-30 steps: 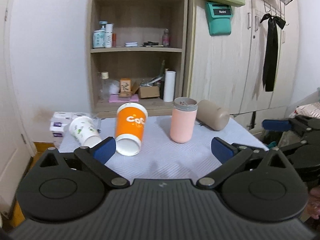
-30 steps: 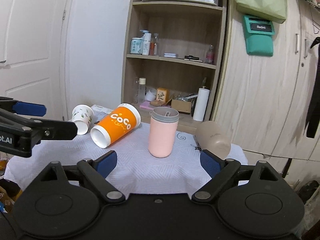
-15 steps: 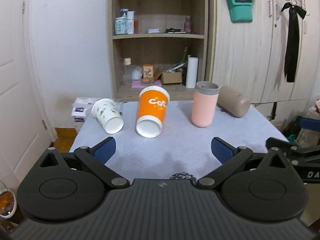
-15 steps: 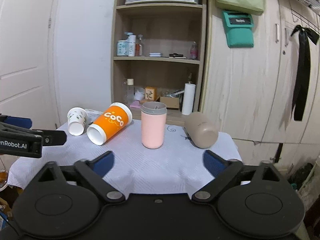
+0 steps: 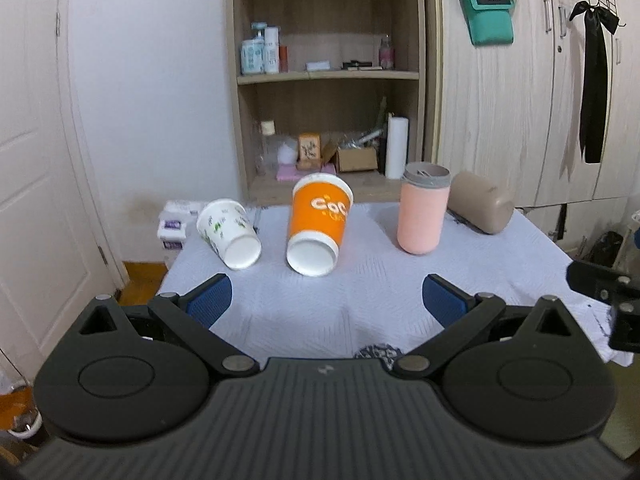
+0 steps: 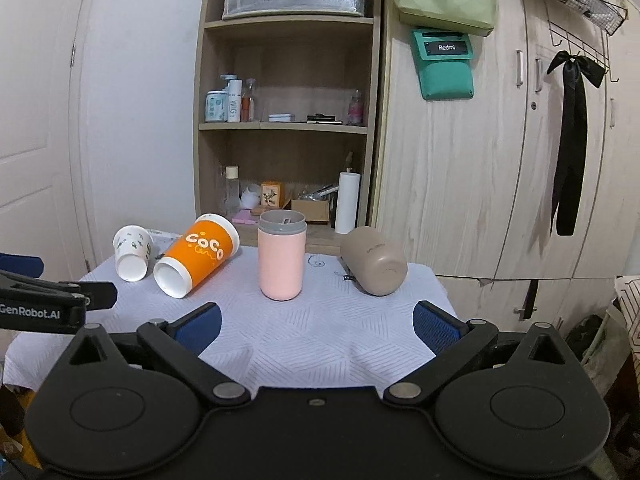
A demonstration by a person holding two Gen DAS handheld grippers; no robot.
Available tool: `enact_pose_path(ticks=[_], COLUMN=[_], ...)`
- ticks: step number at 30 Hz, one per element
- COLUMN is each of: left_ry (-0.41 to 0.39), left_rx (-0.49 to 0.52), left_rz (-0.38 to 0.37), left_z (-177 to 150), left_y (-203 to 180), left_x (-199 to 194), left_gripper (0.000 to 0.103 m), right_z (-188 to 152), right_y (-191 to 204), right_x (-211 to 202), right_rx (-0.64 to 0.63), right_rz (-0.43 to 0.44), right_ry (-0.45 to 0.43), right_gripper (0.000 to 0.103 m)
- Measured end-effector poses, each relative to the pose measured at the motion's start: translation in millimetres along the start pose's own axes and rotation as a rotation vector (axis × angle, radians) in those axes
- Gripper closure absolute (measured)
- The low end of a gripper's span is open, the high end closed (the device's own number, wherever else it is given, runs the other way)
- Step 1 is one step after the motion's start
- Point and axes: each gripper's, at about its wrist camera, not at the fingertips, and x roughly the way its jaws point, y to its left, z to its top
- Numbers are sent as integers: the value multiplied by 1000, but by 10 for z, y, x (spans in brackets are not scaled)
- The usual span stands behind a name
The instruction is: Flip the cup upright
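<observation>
Left wrist view
Left claw [image 5: 325,296]: wide, holding nothing; it hovers over the near edge of the worktop [image 5: 360,300], well apart from all cups.
Cups, counted: four. A white paper cup [image 5: 228,227] and an orange cup [image 5: 318,224] lie on their sides with the mouths toward the camera; a pink cup [image 5: 422,210] stands upright; a brown cup [image 5: 480,207] lies on its side just behind the pink one.
Task's thing: three cups are still lying, and I cannot tell which one is meant; the orange cup is nearest to the middle line of this claw.
Why so placed: I think the fingers are spread because a cup body is broad and must fit between them.

Right wrist view
Right claw [image 6: 316,326]: also wide and empty, above the worktop's near edge.
Same four cups: white paper cup [image 6: 132,254], orange cup [image 6: 198,258], pink cup [image 6: 281,254], brown cup [image 6: 374,260]; the brown cup shows its closed bottom here.
Left claw, seen at the left border [image 6: 60,292]: it is near the white paper cup but not touching it.
Judgement: no cup is gripped yet, so the flip is not begun.
</observation>
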Motion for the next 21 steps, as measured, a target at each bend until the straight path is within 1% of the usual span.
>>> enact_pose_path(ticks=[7,12,16,21], left_ry=[-39,-78,-64,-43], left_rx=[14,-8,-11,3], left_rz=[3,22,27,54], left_z=[-5,-23,-33,-45], left_y=[-24,-13,1,-17], left_x=[-21,-37,-9,18], left_gripper=[0,0,0,0], right_z=[1,-8,-16,-30], right_y=[11,9,13,19], right_x=[-9,7,11,17], right_rx=[6,4,-2,1], right_rz=[-2,0,0,1], right_ry=[0,2,-2,5], right_gripper=[0,0,0,0])
